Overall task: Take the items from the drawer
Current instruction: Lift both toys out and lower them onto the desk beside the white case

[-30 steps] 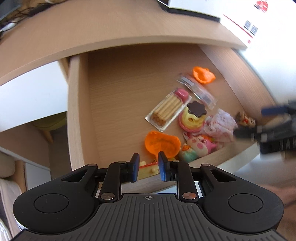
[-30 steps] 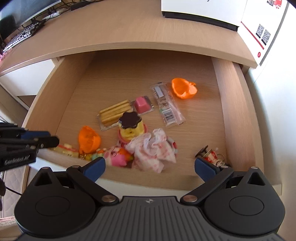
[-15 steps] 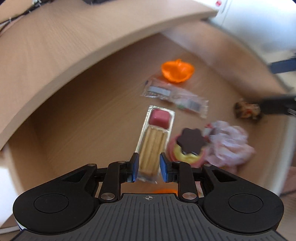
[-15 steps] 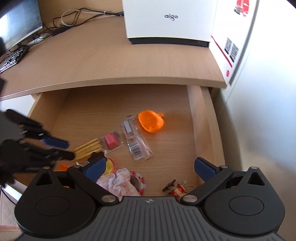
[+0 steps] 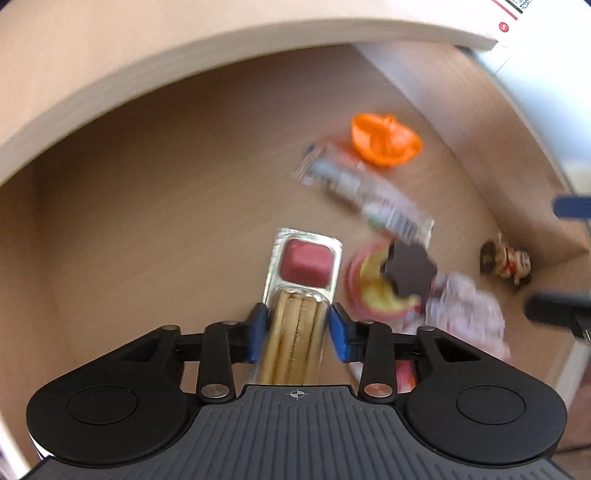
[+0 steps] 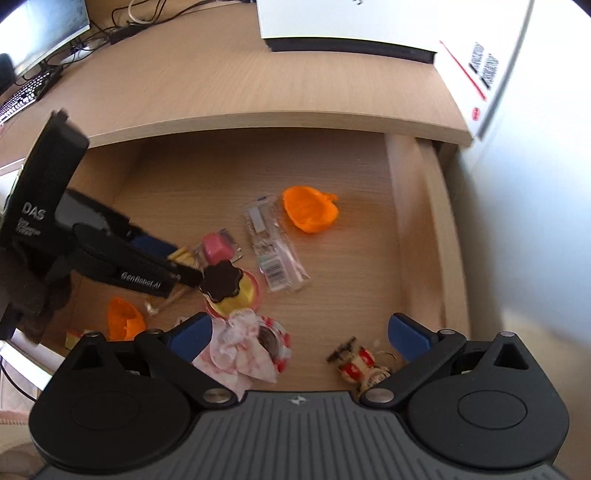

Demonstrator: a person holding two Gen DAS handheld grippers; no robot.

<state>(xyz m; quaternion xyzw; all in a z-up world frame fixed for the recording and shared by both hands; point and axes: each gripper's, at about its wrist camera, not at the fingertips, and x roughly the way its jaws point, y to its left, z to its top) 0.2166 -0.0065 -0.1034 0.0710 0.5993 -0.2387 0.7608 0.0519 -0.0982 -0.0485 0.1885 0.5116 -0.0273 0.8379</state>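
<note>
The open wooden drawer (image 6: 417,221) holds several small items. A clear pack of biscuit sticks with a pink dip cup (image 5: 301,295) lies on the drawer floor. My left gripper (image 5: 297,328) straddles the stick end, open, one blue pad on each side; whether the pads touch the pack I cannot tell. In the right wrist view the left gripper (image 6: 173,258) reaches in from the left over the pack (image 6: 218,247). My right gripper (image 6: 299,332) hangs wide open above the drawer's front, holding nothing.
Also in the drawer: an orange pumpkin cup (image 6: 310,212), a clear wrapped packet (image 6: 275,251), a yellow pudding toy (image 6: 229,288), pink cloth (image 6: 243,350), a small figure keychain (image 6: 360,365), another orange cup (image 6: 123,319). A white box (image 6: 351,22) stands on the desk top (image 6: 221,74).
My left gripper has dropped into the drawer onto the biscuit pack and its fingers have spread to either side of it. The right gripper has pulled up and back.
</note>
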